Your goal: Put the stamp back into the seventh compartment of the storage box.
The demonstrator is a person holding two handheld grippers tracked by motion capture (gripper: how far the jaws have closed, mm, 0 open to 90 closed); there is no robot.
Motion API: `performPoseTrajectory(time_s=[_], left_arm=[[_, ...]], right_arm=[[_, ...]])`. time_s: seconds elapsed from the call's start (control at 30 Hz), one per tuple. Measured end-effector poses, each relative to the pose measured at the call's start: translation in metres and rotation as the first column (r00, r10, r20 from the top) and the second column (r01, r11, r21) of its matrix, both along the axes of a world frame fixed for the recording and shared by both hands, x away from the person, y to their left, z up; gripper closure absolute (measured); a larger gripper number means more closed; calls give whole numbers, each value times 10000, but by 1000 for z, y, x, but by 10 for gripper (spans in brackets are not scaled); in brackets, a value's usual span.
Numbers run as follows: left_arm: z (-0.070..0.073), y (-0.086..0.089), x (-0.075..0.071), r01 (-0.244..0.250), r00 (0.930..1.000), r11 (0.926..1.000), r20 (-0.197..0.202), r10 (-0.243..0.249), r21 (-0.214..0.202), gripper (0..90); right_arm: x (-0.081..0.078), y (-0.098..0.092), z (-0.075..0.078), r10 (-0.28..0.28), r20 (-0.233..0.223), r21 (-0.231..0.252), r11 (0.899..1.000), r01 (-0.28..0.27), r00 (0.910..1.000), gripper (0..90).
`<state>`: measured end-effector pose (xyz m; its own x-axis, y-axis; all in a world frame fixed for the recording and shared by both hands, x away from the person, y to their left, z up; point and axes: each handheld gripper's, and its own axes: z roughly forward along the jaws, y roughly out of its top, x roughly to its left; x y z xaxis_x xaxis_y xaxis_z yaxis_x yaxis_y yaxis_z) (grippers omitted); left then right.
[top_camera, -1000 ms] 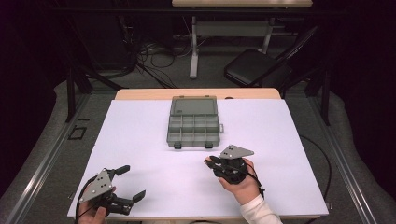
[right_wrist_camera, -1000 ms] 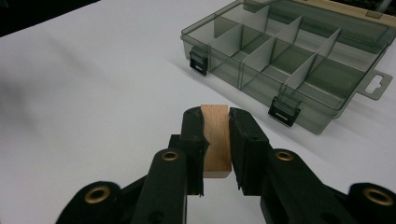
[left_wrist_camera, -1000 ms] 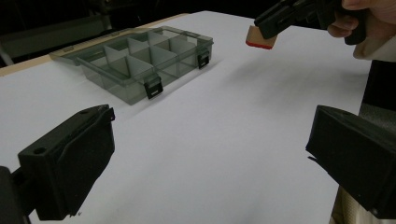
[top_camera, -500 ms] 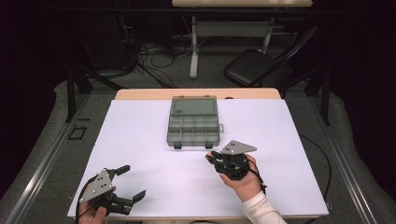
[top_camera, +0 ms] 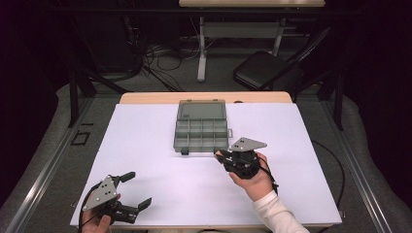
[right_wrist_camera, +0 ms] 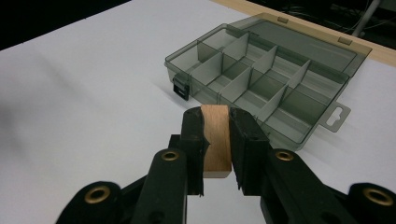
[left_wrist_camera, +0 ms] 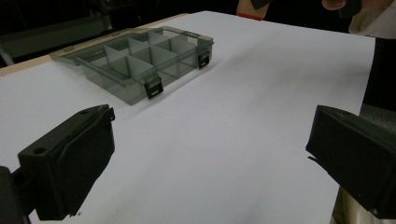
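Observation:
A smoky grey compartment box lies open at the table's middle back, its lid folded flat behind it; the compartments look empty. My right gripper hovers just off the box's near right corner, shut on a small wooden block that stands between its jaws. My left gripper rests near the table's front left edge, jaws wide apart with nothing between them. From there the box lies well ahead.
White paper covers the tabletop, with a wooden strip showing at the back edge. A black chair and table legs stand on the floor beyond. The box's two black latches face the front.
My right gripper has moved forward and slightly up the table toward the box's near right corner with the block in it. The left gripper has stayed put.

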<state>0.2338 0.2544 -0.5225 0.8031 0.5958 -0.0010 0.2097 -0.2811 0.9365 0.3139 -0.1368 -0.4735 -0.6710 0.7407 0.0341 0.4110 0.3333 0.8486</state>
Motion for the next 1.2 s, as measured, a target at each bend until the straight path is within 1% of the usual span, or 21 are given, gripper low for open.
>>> performPoseTrajectory(time_s=[0.23, 0.43, 0.5, 0.63, 0.67, 0.7, 0.93, 1.0, 1.07, 1.1, 1.2], left_arm=[[0, 0, 0, -8, 10000, 10000, 14, 8, -40, 8], [0, 0, 0, 6, 10000, 10000, 14, -6, -36, 8], [0, 0, 0, -2, 10000, 10000, 3, 2, -47, 8], [0, 0, 0, 10, 10000, 10000, 11, -10, -42, 8], [0, 0, 0, 0, 10000, 10000, 9, 0, -41, 8], [0, 0, 0, 20, 10000, 10000, 16, -20, -23, 9], [0, 0, 0, 1, 10000, 10000, 6, -1, -50, 8], [0, 0, 0, 7, 10000, 10000, 9, -7, -45, 8], [0, 0, 0, 21, 10000, 10000, 25, -21, -34, 8], [0, 0, 0, 11, 10000, 10000, 15, -11, -44, 8], [0, 0, 0, 22, 10000, 10000, 10, -22, -42, 9]], right_arm=[[8, 2, 9, 1, -89, -23, 10000, -1, 10000, 764], [18, 5, 17, -7, -173, -25, 10000, 6, 9998, 763], [19, 5, 17, -23, -194, -31, 10000, 22, 9998, 763], [26, 7, 18, -94, -312, -98, 9999, 91, 9995, 763], [27, 8, 18, -105, -282, -93, 9999, 103, 9995, 763], [30, 9, 18, -123, -357, -123, 9999, 119, 9993, 763], [38, 14, 18, -221, -405, -259, 9994, 211, 9989, 763], [44, 16, 17, -279, -388, -329, 9991, 266, 9989, 763], [45, 17, 17, -330, -427, -321, 9990, 317, 9985, 763], [49, 18, 17, -361, -458, -401, 9986, 342, 9983, 763], [51, 20, 17, -407, -475, -440, 9983, 386, 9980, 763]])
